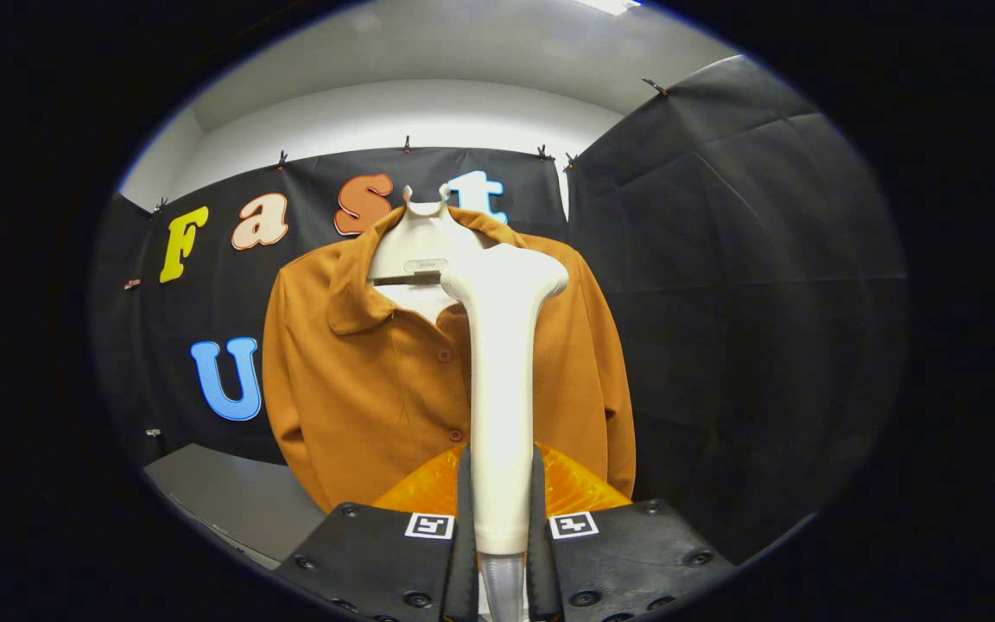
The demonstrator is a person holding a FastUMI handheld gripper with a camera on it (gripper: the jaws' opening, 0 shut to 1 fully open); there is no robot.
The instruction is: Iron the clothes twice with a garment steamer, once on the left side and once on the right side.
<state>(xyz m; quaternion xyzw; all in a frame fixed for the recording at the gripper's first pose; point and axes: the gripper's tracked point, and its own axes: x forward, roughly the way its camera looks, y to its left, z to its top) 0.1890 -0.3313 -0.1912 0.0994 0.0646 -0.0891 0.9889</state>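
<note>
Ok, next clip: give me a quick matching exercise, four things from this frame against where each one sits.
Things:
1. garment steamer
2. orange shirt
3. white hanger
4. gripper

Places:
A. inside the shirt's collar
B. clamped between the two fingers, head up
C. hung in front of the black cloth wall, beyond the steamer
D. shut around the steamer's handle

Pairs: 1-B, 2-C, 3-A, 4-D

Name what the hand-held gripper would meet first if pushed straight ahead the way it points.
Probably the orange shirt on its hanger. The hand-held gripper is shut on the steamer, whose head would likely touch the shirt's front first; the depth is unclear.
</note>
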